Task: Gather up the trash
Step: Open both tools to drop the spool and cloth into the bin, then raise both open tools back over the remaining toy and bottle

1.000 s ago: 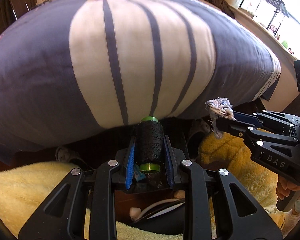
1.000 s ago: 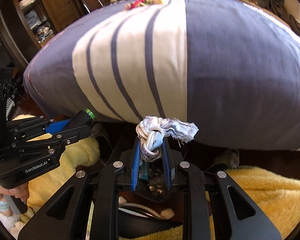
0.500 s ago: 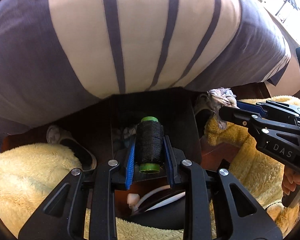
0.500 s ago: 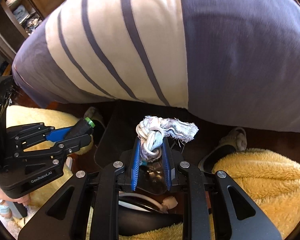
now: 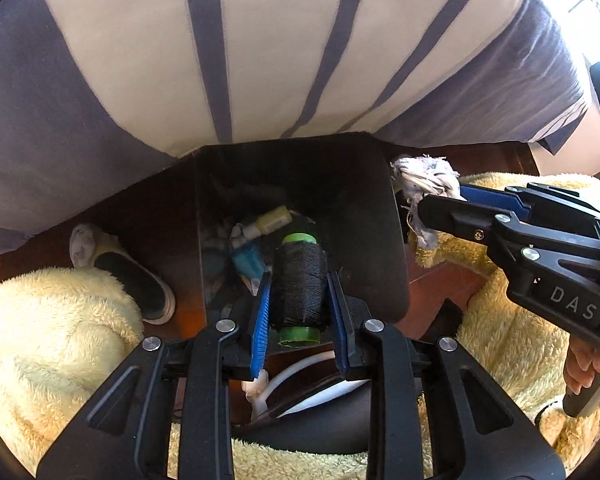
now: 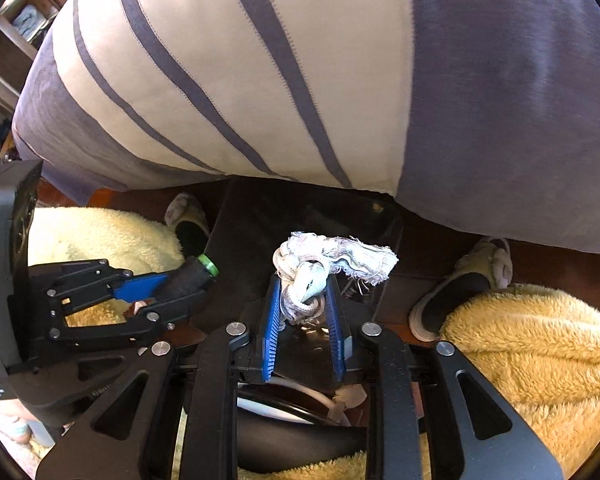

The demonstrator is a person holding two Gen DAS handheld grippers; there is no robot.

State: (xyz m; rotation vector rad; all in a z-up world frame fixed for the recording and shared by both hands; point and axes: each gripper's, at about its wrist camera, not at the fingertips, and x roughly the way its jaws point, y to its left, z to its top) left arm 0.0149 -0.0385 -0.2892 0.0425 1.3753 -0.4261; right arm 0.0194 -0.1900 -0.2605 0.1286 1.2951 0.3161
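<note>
My left gripper (image 5: 299, 276) is shut on a black thread spool with green ends (image 5: 299, 280) and holds it over the open black bin (image 5: 372, 216). The bin holds several bits of trash, among them a small yellow bottle (image 5: 274, 218). My right gripper (image 6: 303, 280) is shut on a knotted, frayed white rag (image 6: 324, 264), above the same bin (image 6: 260, 216). The right gripper also shows in the left wrist view (image 5: 440, 200) by the bin's right rim with the rag (image 5: 424, 176). The left gripper shows in the right wrist view (image 6: 188, 280) with the spool (image 6: 194, 274).
A bed with a grey and cream striped cover (image 5: 260, 48) overhangs the bin's far side. Slippers (image 5: 132, 276) (image 6: 460, 284) lie on the dark wooden floor either side. Yellow fleece-clad legs (image 5: 40, 340) (image 6: 540, 352) flank the grippers. A white cable (image 5: 300, 368) lies below.
Both grippers have tilted down and moved forward from facing the bed to hanging over the open bin. Each still holds its item.
</note>
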